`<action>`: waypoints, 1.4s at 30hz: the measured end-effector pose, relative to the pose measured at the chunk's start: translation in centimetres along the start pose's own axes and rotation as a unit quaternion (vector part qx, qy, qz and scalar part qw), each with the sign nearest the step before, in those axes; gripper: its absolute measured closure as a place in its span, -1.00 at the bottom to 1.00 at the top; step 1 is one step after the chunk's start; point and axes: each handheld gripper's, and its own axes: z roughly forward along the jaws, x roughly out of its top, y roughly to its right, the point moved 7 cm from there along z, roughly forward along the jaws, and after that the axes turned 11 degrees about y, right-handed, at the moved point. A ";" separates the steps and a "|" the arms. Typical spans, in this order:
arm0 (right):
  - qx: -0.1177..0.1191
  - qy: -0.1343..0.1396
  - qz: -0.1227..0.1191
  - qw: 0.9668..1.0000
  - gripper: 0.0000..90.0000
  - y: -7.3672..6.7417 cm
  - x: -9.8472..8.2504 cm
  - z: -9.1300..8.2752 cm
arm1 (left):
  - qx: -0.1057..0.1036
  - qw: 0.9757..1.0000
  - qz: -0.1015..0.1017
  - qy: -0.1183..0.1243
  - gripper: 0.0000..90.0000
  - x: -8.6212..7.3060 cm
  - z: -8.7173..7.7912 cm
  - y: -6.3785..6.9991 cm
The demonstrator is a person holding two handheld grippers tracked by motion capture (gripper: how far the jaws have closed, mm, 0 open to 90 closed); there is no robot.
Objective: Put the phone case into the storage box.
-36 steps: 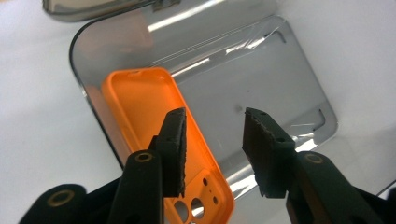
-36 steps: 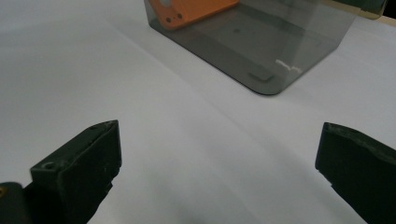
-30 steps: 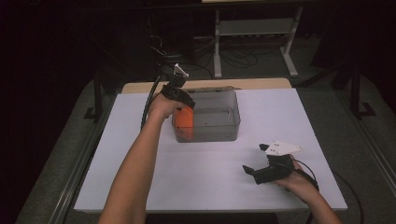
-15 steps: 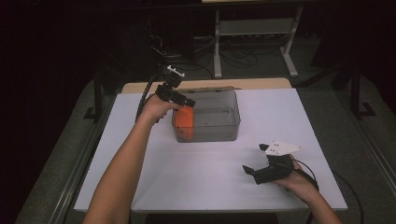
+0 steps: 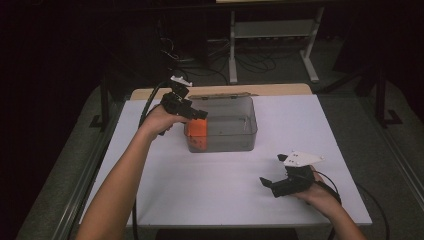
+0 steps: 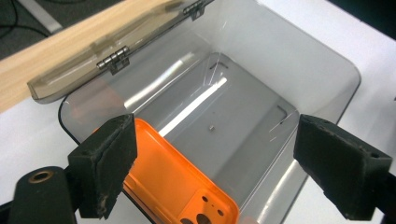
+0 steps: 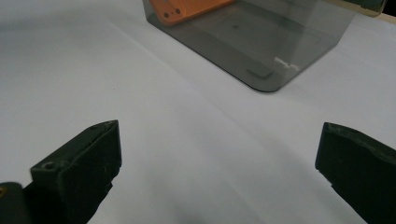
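Observation:
A clear smoky plastic box (image 5: 235,131) (image 6: 280,60) (image 7: 261,42) stands on the white table with its hinged lid (image 6: 107,51) folded back. An orange flat case (image 5: 196,134) (image 6: 173,179) (image 7: 191,8) leans inside the box against its left wall. My left gripper (image 5: 192,112) (image 6: 219,168) hovers open above the box's left end, with nothing between its fingers. My right gripper (image 5: 270,184) (image 7: 219,172) rests low on the table at the front right, open and empty, pointing toward the box.
The white table top (image 5: 225,190) spreads wide between the box and its front edge. A wooden strip (image 5: 280,90) runs along the far edge behind the box. Dark floor, cables and a metal stand (image 5: 270,30) lie beyond.
My left gripper has let go of the orange case and risen back to the left, leaving the case leaning in the box. The right gripper has stayed put.

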 end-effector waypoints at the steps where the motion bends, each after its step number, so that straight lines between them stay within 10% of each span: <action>1: 0.000 0.000 -0.001 1.000 -1.00 0.0 0.0 0.0 | -0.002 1.000 0.002 0.002 -0.73 -0.1 -0.1 0.1; 11: -0.003 -0.004 -0.003 1.000 -1.00 0.0 -0.1 0.0 | -0.010 1.000 0.020 0.011 -1.00 -1.5 -1.4 1.4; 42: -0.008 -0.009 -0.003 1.000 -1.00 0.1 -0.2 0.0 | -0.011 0.997 0.057 0.059 -1.00 -8.0 -6.2 3.6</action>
